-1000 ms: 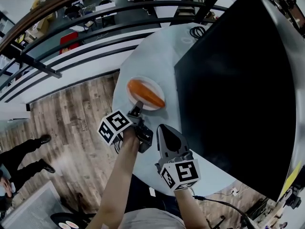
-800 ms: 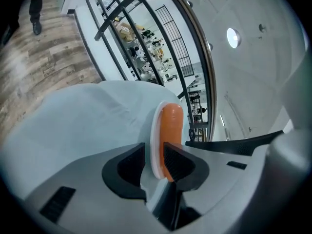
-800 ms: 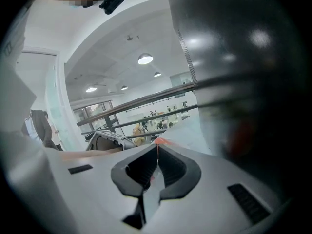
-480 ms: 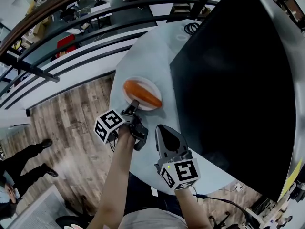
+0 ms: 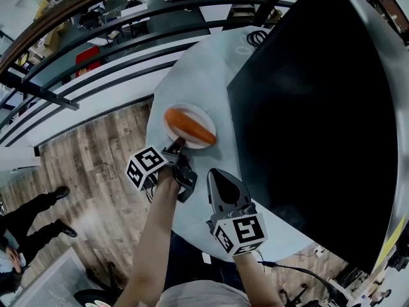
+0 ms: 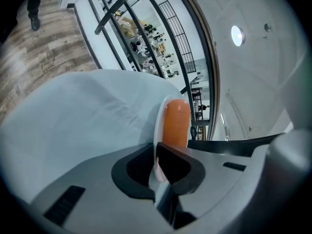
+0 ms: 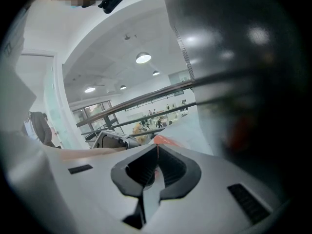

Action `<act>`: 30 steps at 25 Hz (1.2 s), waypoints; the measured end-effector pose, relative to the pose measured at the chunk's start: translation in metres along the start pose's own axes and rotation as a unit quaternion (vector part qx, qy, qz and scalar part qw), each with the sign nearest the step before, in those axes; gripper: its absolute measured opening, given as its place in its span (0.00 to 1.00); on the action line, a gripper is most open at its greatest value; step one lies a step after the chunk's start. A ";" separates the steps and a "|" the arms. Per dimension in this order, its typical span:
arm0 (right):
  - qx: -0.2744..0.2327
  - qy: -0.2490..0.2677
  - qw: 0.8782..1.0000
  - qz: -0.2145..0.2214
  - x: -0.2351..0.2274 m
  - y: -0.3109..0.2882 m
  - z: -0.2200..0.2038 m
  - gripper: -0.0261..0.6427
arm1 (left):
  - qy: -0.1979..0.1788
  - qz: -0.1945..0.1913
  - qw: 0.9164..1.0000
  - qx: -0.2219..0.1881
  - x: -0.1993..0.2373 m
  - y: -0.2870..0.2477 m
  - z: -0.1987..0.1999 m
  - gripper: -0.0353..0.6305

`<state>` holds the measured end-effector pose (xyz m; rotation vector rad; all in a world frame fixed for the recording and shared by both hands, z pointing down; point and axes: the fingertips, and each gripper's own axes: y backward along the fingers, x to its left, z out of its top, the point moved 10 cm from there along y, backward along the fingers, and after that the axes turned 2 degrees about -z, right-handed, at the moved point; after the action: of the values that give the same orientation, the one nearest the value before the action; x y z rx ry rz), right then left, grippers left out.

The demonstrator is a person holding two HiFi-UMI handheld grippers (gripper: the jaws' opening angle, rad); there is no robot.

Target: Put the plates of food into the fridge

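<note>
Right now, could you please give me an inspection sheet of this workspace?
Surface: round pale table.
Job's things: white plate carrying an orange sausage, beside the black fridge.
Clutter: nothing seen.
Grippers: left claw has just been closing, now shut on the plate's rim; right claw shut, empty.
Cables: coiled cable at the table's far edge.
Surroundings: railing, wood floor, bystander's legs.

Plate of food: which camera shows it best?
Head view: the whole plate and its food show from above. The left gripper view shows only its rim edge-on between the left tool's jaws, which have just been closing. The right gripper view shows a mere orange sliver.
</note>
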<state>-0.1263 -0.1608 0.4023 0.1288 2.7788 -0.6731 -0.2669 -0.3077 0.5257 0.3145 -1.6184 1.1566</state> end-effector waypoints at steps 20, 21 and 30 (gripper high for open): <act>0.033 0.001 0.999 -0.007 -0.008 -0.003 -0.020 0.06 | -0.037 -0.146 0.985 0.079 0.027 0.026 0.001 0.08; 0.035 0.002 0.999 -0.008 -0.009 -0.002 -0.022 0.06 | -0.044 -0.148 0.984 0.092 0.028 0.030 0.000 0.08; 0.051 0.009 0.999 -0.017 -0.013 0.009 -0.040 0.06 | -0.058 -0.160 0.972 0.162 0.044 0.067 -0.015 0.08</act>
<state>-0.1229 -0.1350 0.4365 0.1093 2.7690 -0.8259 -0.3216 -0.2476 0.5284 0.8365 -1.4081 1.1644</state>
